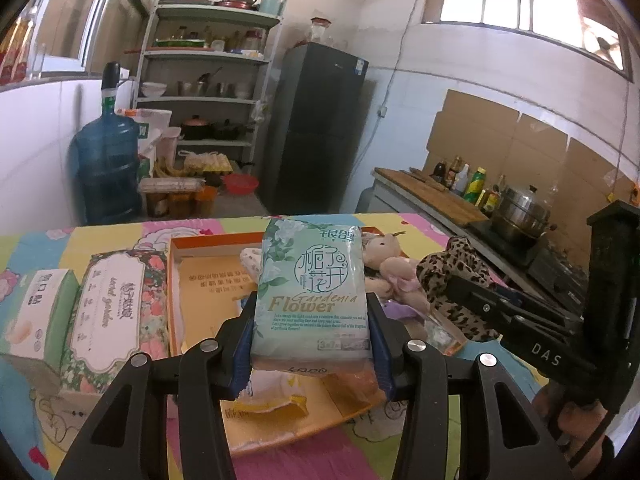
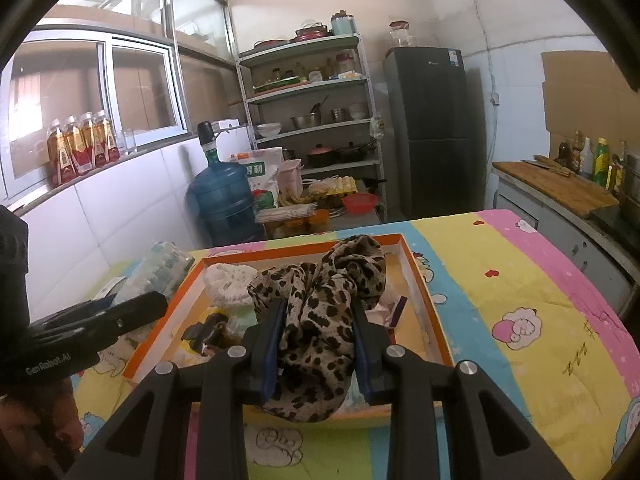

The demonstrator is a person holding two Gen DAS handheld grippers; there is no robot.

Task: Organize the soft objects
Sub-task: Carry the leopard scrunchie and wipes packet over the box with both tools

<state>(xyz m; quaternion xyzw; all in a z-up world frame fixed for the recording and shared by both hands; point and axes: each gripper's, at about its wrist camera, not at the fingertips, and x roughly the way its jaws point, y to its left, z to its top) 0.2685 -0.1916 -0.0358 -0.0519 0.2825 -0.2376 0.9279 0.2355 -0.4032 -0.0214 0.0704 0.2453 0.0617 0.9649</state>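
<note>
Left wrist view: the left tool (image 1: 312, 320) is seen clamped on a green tissue pack (image 1: 314, 292), held across its short sides so that its long axis runs from 6 to 12 o'clock, away from the camera. The pack is carried above the orange box (image 1: 173, 280), whose open floor lies at about 10 o'clock from the tool. Two tissue boxes (image 1: 116, 304) are set on the table (image 1: 120, 228) at 9 o'clock. In the right wrist view the right tool (image 2: 318, 328) is seen pinched on a leopard-print scarf (image 2: 328, 300), which is bunched between the pads and trails toward 12 o'clock over the same box. The left tool is judged nearer the box's free floor, so the pack would be lowered there first.
</note>
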